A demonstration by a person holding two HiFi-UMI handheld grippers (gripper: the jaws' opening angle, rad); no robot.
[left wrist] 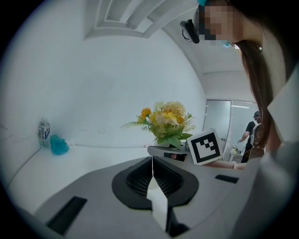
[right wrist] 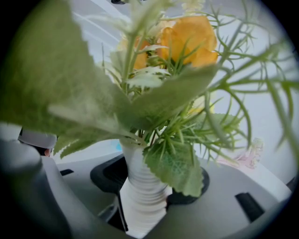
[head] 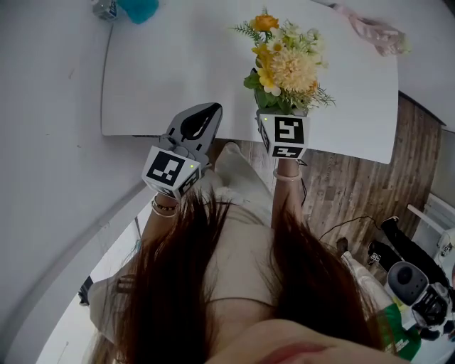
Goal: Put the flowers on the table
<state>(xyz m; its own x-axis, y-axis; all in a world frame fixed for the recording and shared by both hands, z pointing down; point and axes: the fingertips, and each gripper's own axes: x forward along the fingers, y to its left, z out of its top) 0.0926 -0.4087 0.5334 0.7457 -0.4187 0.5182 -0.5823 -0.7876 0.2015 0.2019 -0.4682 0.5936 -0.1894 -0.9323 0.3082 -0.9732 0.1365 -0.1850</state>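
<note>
A bunch of yellow and orange flowers stands in a ribbed white vase, held above the near edge of the white table. My right gripper is shut on the vase, whose neck sits between the jaws in the right gripper view. Leaves hide most of that view. My left gripper hangs to the left of the flowers, jaws shut and empty. From the left gripper view the flowers rise beyond my left gripper, over the right gripper's marker cube.
A teal object and a small bottle sit at the table's far left corner. A pink clear thing lies at the far right. Wooden floor runs to the right, with devices on it. A person stands far off.
</note>
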